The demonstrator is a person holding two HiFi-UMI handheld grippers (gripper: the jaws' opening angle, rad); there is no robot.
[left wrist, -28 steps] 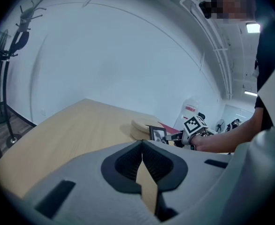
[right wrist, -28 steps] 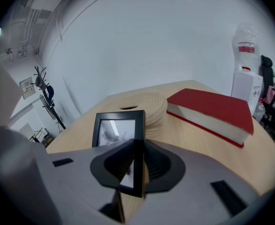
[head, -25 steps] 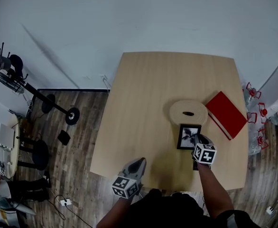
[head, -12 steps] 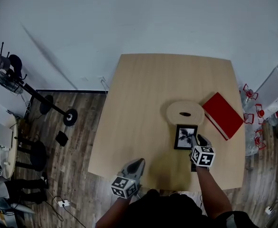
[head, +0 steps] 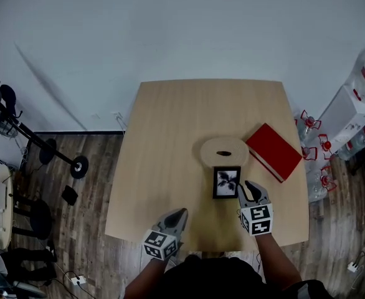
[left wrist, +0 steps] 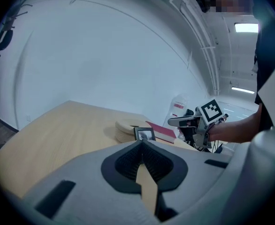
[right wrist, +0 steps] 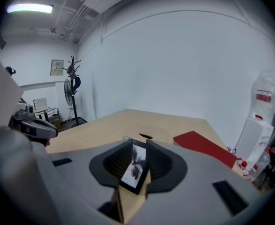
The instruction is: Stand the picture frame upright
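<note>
Frame [head: 227, 182]: small, black border, b/w plant pic. Portrait format, raised near upright, face twd the person; looks tilted in right gripper view. Sits approx 5 o'clock of table [head: 170, 142] centre. Its 3 o'clock edge is betw right gripper [head: 252, 190] jaws, which have just been opening slightly.

Office-like room, water dispenser [head: 347, 114], standing fan [head: 78, 166], wood floor [head: 83, 229]

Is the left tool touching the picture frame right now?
Apart. The head view shows bare table between the left tool and the picture frame.
</note>
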